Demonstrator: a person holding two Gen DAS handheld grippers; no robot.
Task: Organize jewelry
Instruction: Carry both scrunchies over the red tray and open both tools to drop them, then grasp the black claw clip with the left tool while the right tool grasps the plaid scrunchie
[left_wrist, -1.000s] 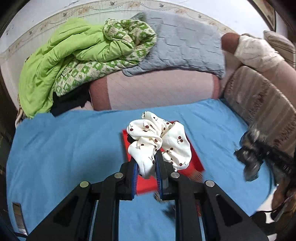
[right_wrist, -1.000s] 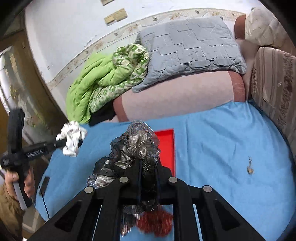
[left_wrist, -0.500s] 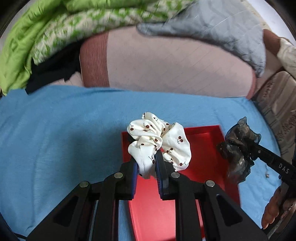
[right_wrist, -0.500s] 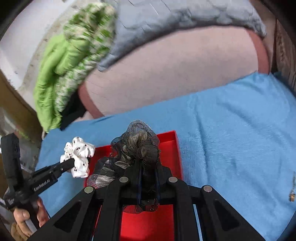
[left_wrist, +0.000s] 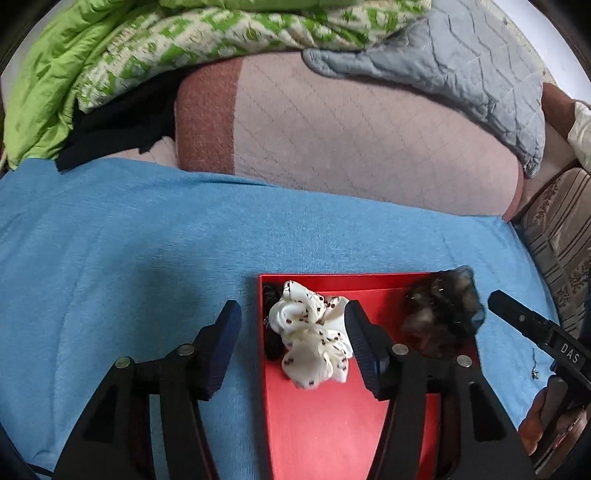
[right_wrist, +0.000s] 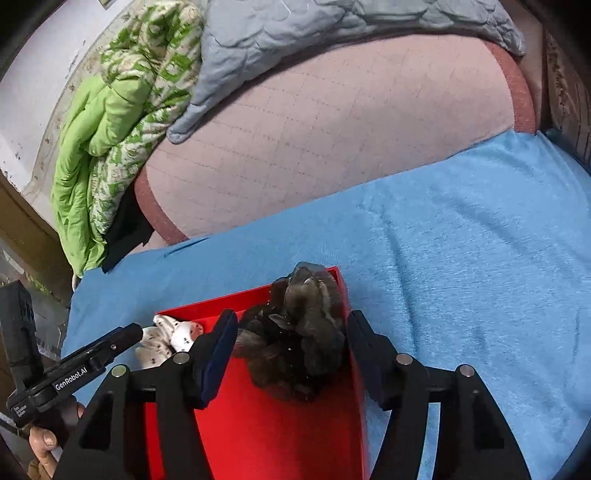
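Red tray (left_wrist: 317, 435) on bed: 2 scrunchies in.
White cherry-print scrunchie (left_wrist: 312, 338) at 10 o'clock, dark sheer scrunchie (right_wrist: 295, 332) at 2; left hand-held gripper (left_wrist: 291, 334) & right hand-held gripper (right_wrist: 290, 341) both released.

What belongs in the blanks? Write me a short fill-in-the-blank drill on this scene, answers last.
1. The white spotted scrunchie lies in the ____ tray.
2. The left gripper is ____.
3. The dark sheer scrunchie sits between the fingers of the ____ gripper.
4. The tray rests on a ____ cloth.

Answers: red; open; right; blue
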